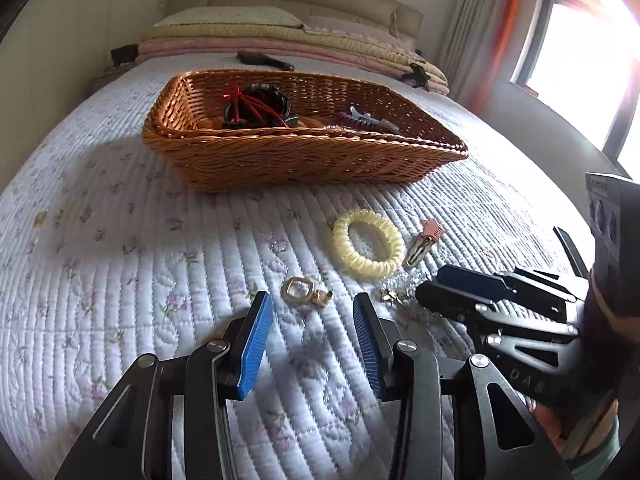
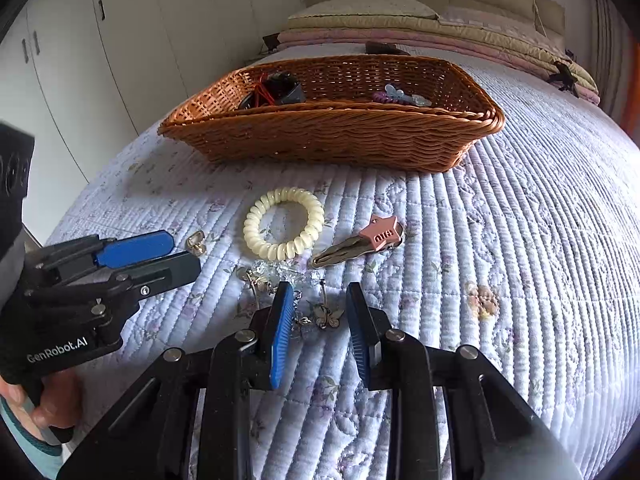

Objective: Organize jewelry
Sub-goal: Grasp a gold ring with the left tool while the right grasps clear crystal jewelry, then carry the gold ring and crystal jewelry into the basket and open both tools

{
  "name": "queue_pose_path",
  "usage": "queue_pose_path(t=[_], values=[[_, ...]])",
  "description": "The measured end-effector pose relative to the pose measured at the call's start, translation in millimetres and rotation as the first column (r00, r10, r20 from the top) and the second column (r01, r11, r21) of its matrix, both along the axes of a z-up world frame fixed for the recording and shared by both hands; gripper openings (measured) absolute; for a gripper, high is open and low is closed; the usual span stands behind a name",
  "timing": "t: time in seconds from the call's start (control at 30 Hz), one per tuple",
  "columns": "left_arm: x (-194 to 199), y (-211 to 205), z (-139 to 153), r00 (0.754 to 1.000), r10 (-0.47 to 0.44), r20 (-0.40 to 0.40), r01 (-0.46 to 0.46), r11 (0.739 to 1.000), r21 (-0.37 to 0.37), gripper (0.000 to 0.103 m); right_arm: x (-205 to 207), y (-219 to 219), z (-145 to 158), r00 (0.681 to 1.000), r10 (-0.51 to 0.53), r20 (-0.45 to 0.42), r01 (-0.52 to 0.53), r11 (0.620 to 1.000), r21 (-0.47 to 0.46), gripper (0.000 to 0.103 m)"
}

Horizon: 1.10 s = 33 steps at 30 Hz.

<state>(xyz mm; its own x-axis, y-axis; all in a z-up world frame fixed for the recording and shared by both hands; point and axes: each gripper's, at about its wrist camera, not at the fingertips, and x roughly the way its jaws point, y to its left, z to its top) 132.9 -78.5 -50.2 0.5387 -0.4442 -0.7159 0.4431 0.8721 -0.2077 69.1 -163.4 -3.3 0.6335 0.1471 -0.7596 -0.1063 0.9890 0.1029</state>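
On the quilted bed (image 1: 120, 280), the left gripper (image 1: 312, 312) hovers with its blue pads spread and nothing between them, a small gold clasp (image 1: 306, 292) lying on the quilt just beyond its fingertips. The right gripper (image 2: 318, 312) also stands with jaws apart, tips lowered over a tangle of silvery butterfly charms and chain (image 2: 320, 316) that lies between and just ahead of its pads; whether they touch it cannot be told. Beyond both lie a cream spiral hair tie (image 2: 284, 224) and beside it a pink star hair clip (image 2: 360, 242), with the wicker basket (image 2: 332, 140), already holding some pieces, farther up towards the bed's head.
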Motion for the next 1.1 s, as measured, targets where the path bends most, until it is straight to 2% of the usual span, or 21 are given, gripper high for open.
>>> queue_pose_path(t=[0.17, 0.23, 0.27, 0.3, 0.33, 0.5, 0.83, 1.1], values=[[8.2, -13.9, -2.0, 1.000, 0.012, 0.011, -0.012, 0.998, 0.057, 0.036, 4.1, 6.0, -1.0, 1.000, 0.000, -0.003, 0.000, 0.999, -0.041, 0.031], [9.1, -15.3, -3.0, 1.000, 0.019, 0.020, -0.021, 0.998, 0.067, 0.029, 5.4, 10.1, -1.8, 1.000, 0.005, -0.006, -0.005, 0.998, -0.065, 0.030], [9.6, -14.3, -3.5, 1.000, 0.023, 0.021, -0.024, 0.997, 0.066, 0.021, 6.6, 13.4, -2.1, 1.000, 0.011, -0.005, -0.012, 0.997, -0.078, 0.025], [10.0, -12.6, -3.6, 0.999, 0.028, 0.019, -0.029, 0.998, 0.058, 0.020, 6.5, 16.3, -2.3, 1.000, 0.021, -0.005, -0.021, 0.996, -0.088, 0.016], [10.0, -12.6, -3.4, 0.999, 0.028, 0.018, -0.029, 0.998, 0.050, 0.020, 6.5, 19.6, -2.6, 0.999, 0.032, -0.004, -0.032, 0.995, -0.096, 0.012], [5.7, -9.4, -4.1, 0.999, 0.021, 0.027, -0.022, 0.999, 0.044, 0.020, 5.7, 22.2, -2.0, 0.999, 0.041, 0.004, -0.041, 0.994, -0.103, 0.007], [-17.5, 0.4, 2.0, 0.998, -0.002, 0.066, -0.001, 0.999, 0.040, 0.020, -15.9, 9.9, 11.8, 0.996, 0.072, 0.061, -0.071, 0.997, -0.021, 0.006], [-32.0, 7.2, 12.0, 0.992, -0.030, 0.123, 0.030, 1.000, 0.000, 0.020, -36.0, -3.7, 33.5, 0.989, 0.084, 0.121, -0.092, 0.994, 0.058, 0.006]])
